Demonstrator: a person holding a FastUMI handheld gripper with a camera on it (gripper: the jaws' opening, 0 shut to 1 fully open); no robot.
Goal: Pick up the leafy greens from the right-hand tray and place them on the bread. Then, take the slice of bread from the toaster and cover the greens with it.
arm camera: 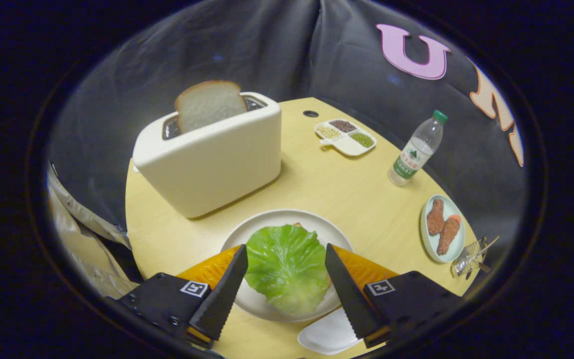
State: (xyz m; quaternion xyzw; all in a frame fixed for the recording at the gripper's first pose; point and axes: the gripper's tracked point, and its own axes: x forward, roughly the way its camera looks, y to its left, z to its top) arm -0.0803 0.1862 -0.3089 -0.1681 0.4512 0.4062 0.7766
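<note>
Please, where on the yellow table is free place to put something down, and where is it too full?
Open gripper hangs over green lettuce leaf on white round plate. Widest bare wood: between cream toaster, divided white seed tray, clear water bottle. Narrower strip: before pale blue plate. Crowded: plate to toaster.

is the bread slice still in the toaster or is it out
In. The bread slice stands upright in the toaster's slot, top half showing. Gripper jaws open around the lettuce.

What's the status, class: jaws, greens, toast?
Gripper jaws open, astride greens on plate. Bread upright in toaster. Path clear.
</note>
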